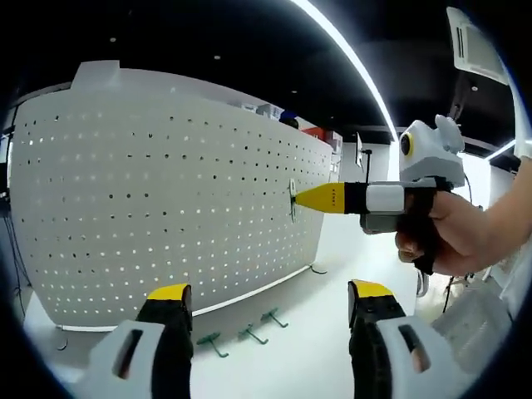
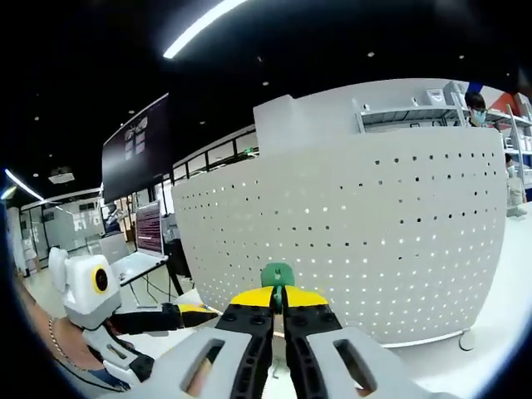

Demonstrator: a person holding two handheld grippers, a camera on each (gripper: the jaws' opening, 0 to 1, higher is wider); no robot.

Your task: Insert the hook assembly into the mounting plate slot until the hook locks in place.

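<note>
White pegboard [image 1: 166, 199] upright on table [image 1: 307, 332], spare green hooks [image 1: 241, 332] below.

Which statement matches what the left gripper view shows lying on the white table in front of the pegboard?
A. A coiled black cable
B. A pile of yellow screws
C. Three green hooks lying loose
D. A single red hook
C: three green hooks lie loose on the table just in front of the white pegboard, between the left tool's open jaws.

green hook [image 2: 277, 274] mostly hidden between right tool [image 2: 278, 301] jaws
</note>
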